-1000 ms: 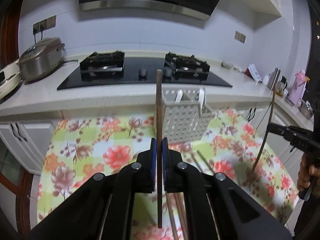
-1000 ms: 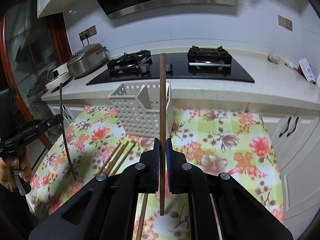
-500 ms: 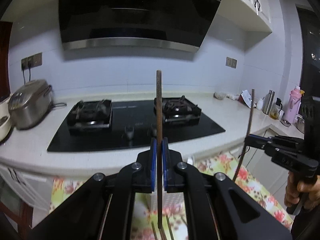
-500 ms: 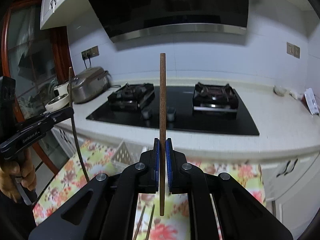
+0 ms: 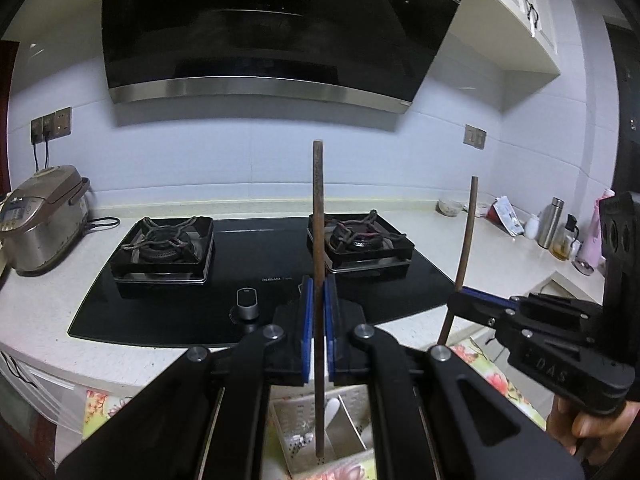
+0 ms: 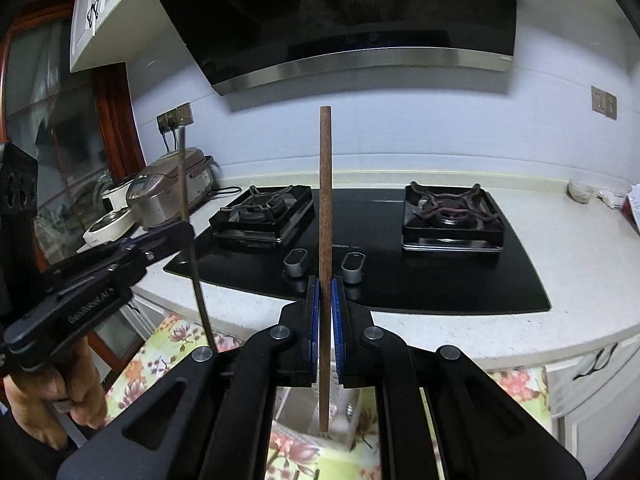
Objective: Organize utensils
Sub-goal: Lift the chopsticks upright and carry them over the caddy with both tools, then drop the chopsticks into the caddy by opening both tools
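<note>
**Both tongs hold a chopstick upright above the utensil basket**

The left tongs (image 5: pixel 319 312) are clamped on a dark brown chopstick (image 5: pixel 318 240), which stands vertical between the blue pads (image 5: pixel 307 332). Its lower tip hangs over the white perforated utensil basket (image 5: pixel 296 420), inside whose rim a divider and a white spoon (image 5: pixel 332 416) show; whether the tip touches the basket floor cannot be told.

The right tongs (image 6: pixel 325 312) are clamped on a second chopstick (image 6: pixel 325 200), also vertical, with its lower end just above the basket (image 6: pixel 344 404) seen between the fingers. In the left wrist view the right tongs (image 5: pixel 460 300) appear at the right edge with their chopstick (image 5: pixel 466 240) leaning slightly, a hand (image 5: pixel 580 428) gripping the handle.

The basket stands on the table, which is covered by a floral cloth (image 6: pixel 160 360). Beyond it runs a pale kitchen counter (image 6: pixel 580 264) with a black gas hob (image 6: pixel 400 276), a rice cooker (image 5: pixel 44 228) at the left and a range hood (image 5: pixel 280 40) above.
</note>
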`<state>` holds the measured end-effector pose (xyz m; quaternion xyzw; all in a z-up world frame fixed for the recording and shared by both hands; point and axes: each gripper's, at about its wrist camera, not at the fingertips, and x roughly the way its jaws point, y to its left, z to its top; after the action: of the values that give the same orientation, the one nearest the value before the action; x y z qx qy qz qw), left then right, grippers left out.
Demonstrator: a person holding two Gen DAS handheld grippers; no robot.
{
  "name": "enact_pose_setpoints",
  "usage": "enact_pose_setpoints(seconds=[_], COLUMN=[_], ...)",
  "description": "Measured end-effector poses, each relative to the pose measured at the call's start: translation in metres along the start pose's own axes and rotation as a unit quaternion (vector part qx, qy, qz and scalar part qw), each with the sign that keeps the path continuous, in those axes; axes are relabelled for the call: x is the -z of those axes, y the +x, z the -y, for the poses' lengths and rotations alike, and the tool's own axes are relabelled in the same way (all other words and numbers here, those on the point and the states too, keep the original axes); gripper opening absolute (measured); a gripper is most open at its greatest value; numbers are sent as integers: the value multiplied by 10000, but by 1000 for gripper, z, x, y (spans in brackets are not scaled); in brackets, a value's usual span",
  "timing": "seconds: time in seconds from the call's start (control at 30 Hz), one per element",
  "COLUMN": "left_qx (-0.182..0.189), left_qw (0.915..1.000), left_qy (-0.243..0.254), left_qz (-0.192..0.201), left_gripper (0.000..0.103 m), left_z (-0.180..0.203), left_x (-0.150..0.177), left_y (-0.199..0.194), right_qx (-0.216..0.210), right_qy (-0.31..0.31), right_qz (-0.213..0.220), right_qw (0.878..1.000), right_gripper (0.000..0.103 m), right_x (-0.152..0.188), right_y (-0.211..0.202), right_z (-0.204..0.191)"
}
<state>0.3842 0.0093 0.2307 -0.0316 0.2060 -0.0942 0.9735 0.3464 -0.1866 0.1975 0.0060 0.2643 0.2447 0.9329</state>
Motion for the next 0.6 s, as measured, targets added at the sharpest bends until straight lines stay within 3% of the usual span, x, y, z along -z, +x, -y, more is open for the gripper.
enact_pose_setpoints(seconds=[0.33, 0.6], left_qx=[-26, -133], left_qw=[9988, 9943], left_qy=[-476, -966], left_qz=[-117, -434], left_gripper=[5, 5], left_z=[-13, -24], left_x=[35, 70], left_y=[38, 62], right_qx=[15, 10], right_qy=[12, 91], right_qz=[-242, -477], right_qw=[9997, 9988], right_gripper=[9, 9], right_x=[18, 41], right_y=[41, 62], right_z=[-6, -3])
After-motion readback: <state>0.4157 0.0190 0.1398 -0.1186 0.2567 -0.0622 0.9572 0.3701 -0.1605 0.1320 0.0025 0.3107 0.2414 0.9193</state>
